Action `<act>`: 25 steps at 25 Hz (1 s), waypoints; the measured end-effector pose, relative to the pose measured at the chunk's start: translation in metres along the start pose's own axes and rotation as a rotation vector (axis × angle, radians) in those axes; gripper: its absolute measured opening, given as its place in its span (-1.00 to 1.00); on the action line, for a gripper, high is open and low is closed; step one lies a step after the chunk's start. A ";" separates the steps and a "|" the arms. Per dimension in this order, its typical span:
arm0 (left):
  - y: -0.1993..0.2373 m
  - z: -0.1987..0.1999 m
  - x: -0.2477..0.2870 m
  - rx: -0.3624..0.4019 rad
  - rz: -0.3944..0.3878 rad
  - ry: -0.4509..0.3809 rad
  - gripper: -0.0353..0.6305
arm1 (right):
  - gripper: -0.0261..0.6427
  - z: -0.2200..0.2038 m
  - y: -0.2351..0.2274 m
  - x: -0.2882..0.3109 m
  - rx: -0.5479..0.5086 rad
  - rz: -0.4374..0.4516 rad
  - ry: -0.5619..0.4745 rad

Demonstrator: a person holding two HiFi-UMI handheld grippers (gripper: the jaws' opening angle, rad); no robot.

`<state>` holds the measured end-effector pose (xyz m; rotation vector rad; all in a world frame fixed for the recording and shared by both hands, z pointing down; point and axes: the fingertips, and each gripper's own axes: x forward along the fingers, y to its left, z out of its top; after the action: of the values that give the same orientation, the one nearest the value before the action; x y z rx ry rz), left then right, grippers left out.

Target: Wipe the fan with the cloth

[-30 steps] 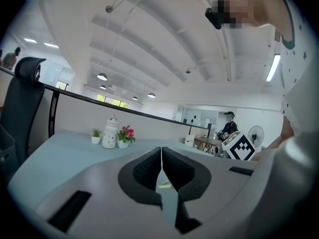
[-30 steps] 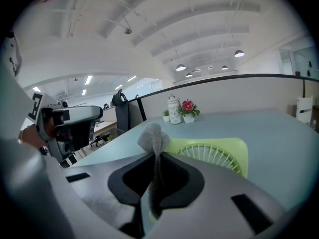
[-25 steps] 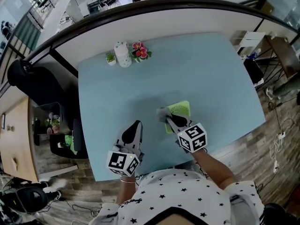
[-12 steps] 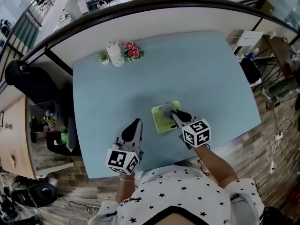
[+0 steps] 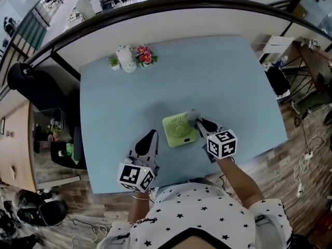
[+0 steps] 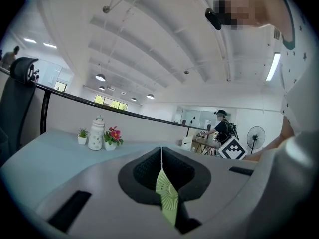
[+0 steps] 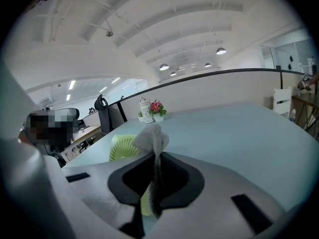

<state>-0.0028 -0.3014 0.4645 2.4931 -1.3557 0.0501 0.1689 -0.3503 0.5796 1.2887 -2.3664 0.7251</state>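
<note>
A small green fan [image 5: 178, 130] lies flat on the light blue table [image 5: 223, 71], grille up. My right gripper [image 5: 199, 122] is shut on a grey cloth [image 5: 192, 115], which rests at the fan's upper right corner. In the right gripper view the cloth [image 7: 151, 137] bunches up above the shut jaws of that gripper [image 7: 154, 158], with the fan [image 7: 121, 147] just to its left. My left gripper [image 5: 149, 138] stands shut a little left of the fan, not touching it. Through the thin slit of the left gripper [image 6: 160, 153] a strip of the fan [image 6: 167, 199] shows.
A white jar [image 5: 125, 59] stands at the table's far left between a tiny green plant [image 5: 113, 62] and a pot of pink flowers [image 5: 143, 55]. A black chair [image 5: 31, 90] stands off the table's left side. The near table edge runs just under both grippers.
The right gripper has dragged the cloth rightwards across the fan's top, from its left side to its upper right corner. The left gripper has stayed put.
</note>
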 end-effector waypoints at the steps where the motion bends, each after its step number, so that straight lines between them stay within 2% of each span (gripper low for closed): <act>1: -0.002 0.000 -0.001 0.000 0.003 0.000 -0.80 | -0.83 -0.002 -0.001 -0.001 0.001 0.001 0.003; 8: -0.005 0.000 -0.009 0.000 0.037 -0.015 -0.80 | -0.83 0.015 0.013 -0.011 -0.040 0.035 -0.054; 13: -0.006 0.004 -0.018 0.004 0.070 -0.027 -0.80 | -0.83 0.033 0.058 -0.012 -0.066 0.157 -0.105; 19: 0.003 0.005 -0.036 -0.004 0.125 -0.038 -0.80 | -0.83 0.014 0.112 0.007 -0.095 0.284 -0.045; 25: 0.016 0.004 -0.055 -0.009 0.182 -0.048 -0.80 | -0.83 -0.013 0.131 0.030 -0.127 0.320 0.035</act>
<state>-0.0468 -0.2662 0.4548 2.3710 -1.5952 0.0237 0.0423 -0.3027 0.5708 0.8488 -2.5740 0.6666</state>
